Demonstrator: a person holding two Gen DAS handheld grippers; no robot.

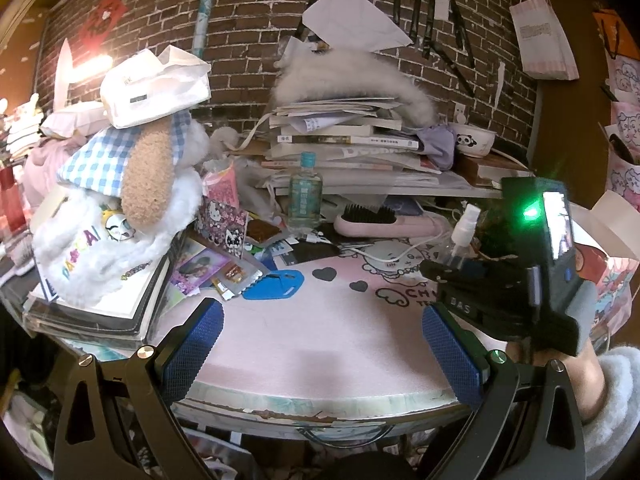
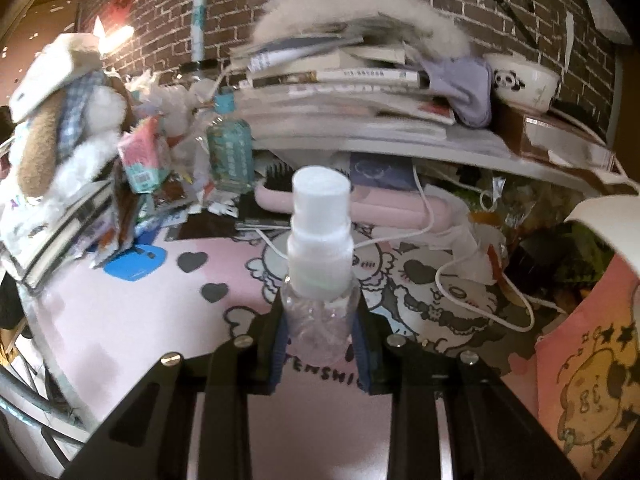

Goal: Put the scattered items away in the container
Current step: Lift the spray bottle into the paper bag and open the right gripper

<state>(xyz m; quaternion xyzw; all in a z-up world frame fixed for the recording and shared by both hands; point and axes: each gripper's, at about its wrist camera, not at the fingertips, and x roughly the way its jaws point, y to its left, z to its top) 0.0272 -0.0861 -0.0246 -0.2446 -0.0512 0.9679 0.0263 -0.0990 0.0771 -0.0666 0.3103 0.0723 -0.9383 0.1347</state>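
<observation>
Right wrist: spray bottle between jaws.

The desk mat reads "TENSHI".

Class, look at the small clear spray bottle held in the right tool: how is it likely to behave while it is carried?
The spray bottle looks nearly empty, so probably light. Its clear, thin plastic wall may flex or slip between the right tool pads. Gripped low with the white cap high above, it could tilt.
</observation>
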